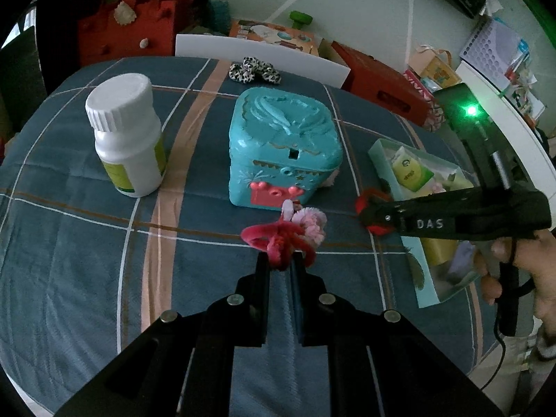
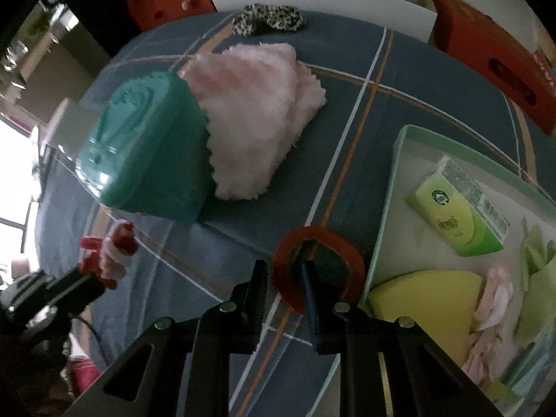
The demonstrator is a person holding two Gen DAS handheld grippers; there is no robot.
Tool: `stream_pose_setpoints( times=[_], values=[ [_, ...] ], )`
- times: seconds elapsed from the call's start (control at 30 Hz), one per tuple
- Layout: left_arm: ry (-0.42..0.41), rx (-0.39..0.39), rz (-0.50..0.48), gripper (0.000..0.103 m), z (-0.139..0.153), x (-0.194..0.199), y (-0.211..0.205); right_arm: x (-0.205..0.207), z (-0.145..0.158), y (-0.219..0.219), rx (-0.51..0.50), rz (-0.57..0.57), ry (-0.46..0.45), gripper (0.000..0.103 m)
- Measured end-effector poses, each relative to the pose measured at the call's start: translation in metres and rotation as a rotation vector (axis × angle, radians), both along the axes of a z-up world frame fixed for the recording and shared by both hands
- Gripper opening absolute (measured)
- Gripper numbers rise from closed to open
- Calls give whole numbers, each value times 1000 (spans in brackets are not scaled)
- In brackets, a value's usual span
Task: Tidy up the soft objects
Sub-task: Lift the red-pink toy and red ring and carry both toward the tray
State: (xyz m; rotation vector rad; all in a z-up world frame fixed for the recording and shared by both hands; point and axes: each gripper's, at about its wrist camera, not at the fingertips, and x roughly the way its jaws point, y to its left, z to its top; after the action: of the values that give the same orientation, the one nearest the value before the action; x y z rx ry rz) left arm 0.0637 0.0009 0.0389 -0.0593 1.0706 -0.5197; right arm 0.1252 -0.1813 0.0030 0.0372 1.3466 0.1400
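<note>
Blue plaid cloth-covered table (image 1: 87,260), cluttered room behind; both grippers carry soft hair ties near the pale green open tray (image 2: 389,187).

Left gripper (image 1: 281,264) clamped shut on a red-and-pink fuzzy scrunchie bundle (image 1: 288,232), lifted just before the teal embossed plastic box (image 1: 283,146). Right gripper (image 2: 286,278) pinches the rim of a red fabric ring scrunchie (image 2: 318,266) just beside the tray edge, probably heading in with the yellow sponge (image 2: 427,295) and green packet (image 2: 458,222). Pink fluffy cloth (image 2: 257,118) and leopard-print scrunchie (image 2: 269,17) not yet sorted. White lidded bottle (image 1: 127,135) stands apart, likely not soft.
</note>
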Motion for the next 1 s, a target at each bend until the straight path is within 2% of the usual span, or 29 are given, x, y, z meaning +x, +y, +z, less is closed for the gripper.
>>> stream_pose_setpoints(
  times=[0.27, 0.33, 0.43, 0.57, 0.73, 1.0],
  values=[
    [13, -1, 7, 12, -6, 4, 2, 9, -15, 5, -30, 15, 14, 22],
    [16, -2, 7, 12, -7, 4, 2, 11, -18, 4, -19, 5, 13, 22],
    [20, -3, 13, 12, -7, 4, 3, 12, -18, 0, 15, -19, 12, 14],
    [21, -3, 16, 12, -6, 4, 2, 10, -16, -4, 52, -35, 2, 13],
    [20, 1, 19, 12, -2, 2, 3, 5, -7, -9, 89, -51, -4, 11],
    [15, 3, 37, 12, 10, -2, 8, -16, 23, -16, 161, -90, -46, 11]
  ],
)
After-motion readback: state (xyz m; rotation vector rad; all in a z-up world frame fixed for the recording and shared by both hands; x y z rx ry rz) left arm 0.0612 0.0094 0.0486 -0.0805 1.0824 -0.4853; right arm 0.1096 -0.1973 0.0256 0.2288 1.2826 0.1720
